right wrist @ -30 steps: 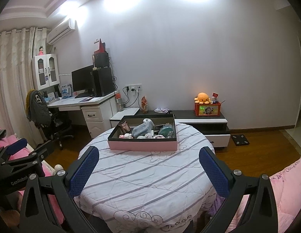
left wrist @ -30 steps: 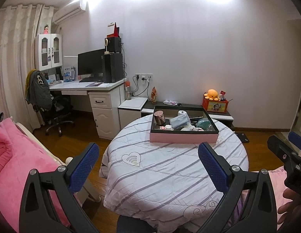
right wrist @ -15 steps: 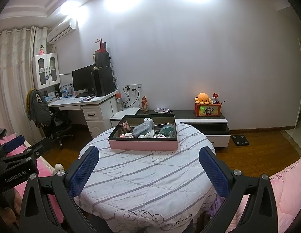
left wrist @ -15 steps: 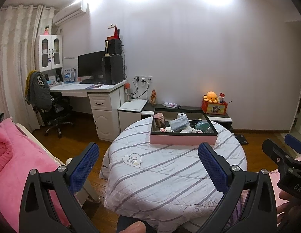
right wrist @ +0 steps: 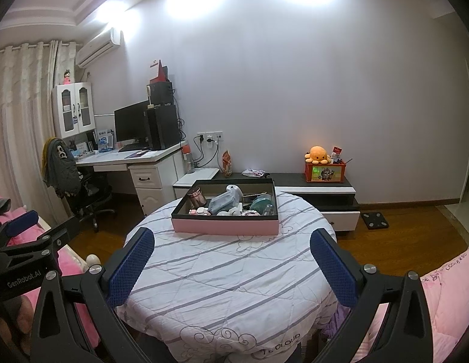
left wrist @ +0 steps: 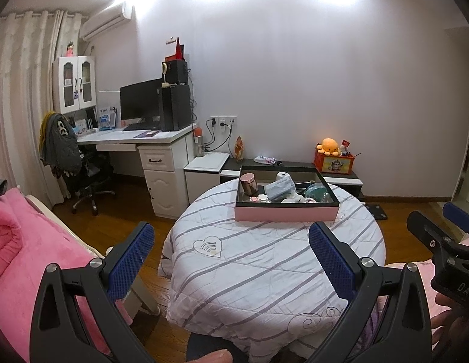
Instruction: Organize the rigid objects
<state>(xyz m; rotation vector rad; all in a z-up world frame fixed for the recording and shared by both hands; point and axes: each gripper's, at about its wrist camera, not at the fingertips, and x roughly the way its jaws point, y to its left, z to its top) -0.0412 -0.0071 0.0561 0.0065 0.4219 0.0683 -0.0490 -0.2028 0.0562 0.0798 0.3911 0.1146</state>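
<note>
I see L gripper [left wrist: 231,252] & R gripper [right wrist: 231,258] both wide open, empty, hovering off the near edge of the round table [right wrist: 222,284]; pink box [right wrist: 225,225] of clutter sits at its far edge.

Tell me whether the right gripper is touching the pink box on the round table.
Apart. In the right wrist view the right gripper is wide open over the near tablecloth, and striped cloth shows between its fingertips and the pink box farther back.

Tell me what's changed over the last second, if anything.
Almost nothing: both views shifted slightly, so the hands drifted a little. Left gripper and right gripper stay empty, jaws wide open. The pink box of clutter sits untouched on the round table.
</note>
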